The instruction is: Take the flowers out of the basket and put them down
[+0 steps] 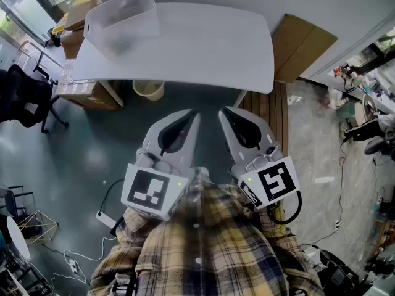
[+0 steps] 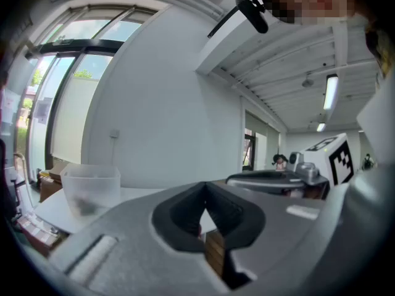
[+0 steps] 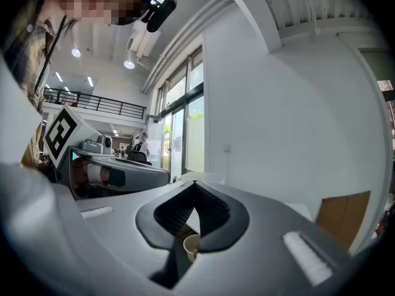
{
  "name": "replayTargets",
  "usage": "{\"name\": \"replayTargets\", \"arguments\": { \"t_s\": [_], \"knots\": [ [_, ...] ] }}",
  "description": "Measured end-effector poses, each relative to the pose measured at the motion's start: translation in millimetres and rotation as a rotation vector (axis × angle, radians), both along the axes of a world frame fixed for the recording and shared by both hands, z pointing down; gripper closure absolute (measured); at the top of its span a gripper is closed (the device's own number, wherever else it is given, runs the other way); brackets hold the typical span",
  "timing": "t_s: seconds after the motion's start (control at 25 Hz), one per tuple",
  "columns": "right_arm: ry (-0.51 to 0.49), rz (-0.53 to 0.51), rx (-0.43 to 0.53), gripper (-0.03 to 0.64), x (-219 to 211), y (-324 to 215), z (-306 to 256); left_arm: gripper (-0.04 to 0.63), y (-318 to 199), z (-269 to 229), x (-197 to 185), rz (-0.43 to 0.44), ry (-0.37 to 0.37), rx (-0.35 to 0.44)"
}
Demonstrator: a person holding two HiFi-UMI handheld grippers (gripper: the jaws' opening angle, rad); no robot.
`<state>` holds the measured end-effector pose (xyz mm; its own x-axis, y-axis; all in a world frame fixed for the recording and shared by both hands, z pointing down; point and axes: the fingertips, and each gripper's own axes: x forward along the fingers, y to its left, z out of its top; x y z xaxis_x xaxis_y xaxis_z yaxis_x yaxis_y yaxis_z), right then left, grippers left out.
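Frosted translucent plastic basket [image 1: 120, 20], rectangular with rounded corners, at far left corner of smooth white table [image 1: 210, 48]; contents only a dark blur. Left gripper [image 1: 196, 113] and right gripper [image 1: 223, 111], grey shells with ribbed black pads, both closed on nothing, side by side, well short of table.

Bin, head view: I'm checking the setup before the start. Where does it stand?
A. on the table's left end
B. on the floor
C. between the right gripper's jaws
A: the bin stands on the table, at its left end.
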<state>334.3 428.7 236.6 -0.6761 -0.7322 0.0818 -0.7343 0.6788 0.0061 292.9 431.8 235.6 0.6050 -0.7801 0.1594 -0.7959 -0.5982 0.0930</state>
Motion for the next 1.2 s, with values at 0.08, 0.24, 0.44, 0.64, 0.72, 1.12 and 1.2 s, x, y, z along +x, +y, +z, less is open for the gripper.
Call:
{"name": "replayTargets", "arguments": {
  "t_s": [0.08,0.24,0.44,0.64,0.72,1.12,1.2],
  "knots": [
    [-0.001,-0.002,0.003,0.612,5,-1,0,0.594,-2,0,6,-0.003,0.005,0.004],
    [0.003,-0.003,0.006,0.612,13,-1,1,0.594,-2,1,16,-0.001,0.000,0.001],
    [-0.002,-0.006,0.004,0.612,25,-3,0,0.594,-5,0,25,-0.013,0.011,0.003],
    [-0.003,-0.027,-0.001,0.612,25,-2,4,0.594,-4,-1,23,-0.042,0.020,0.011],
    [-0.003,-0.042,-0.002,0.612,24,-2,5,0.594,-3,0,21,-0.057,0.014,0.011],
    [0.005,-0.084,-0.010,0.612,-9,-31,11,0.594,-28,7,-13,-0.099,0.013,0.004],
    [0.007,-0.085,-0.015,0.612,-21,-42,13,0.594,-39,7,-25,-0.099,0.019,0.007]
  ]
}}
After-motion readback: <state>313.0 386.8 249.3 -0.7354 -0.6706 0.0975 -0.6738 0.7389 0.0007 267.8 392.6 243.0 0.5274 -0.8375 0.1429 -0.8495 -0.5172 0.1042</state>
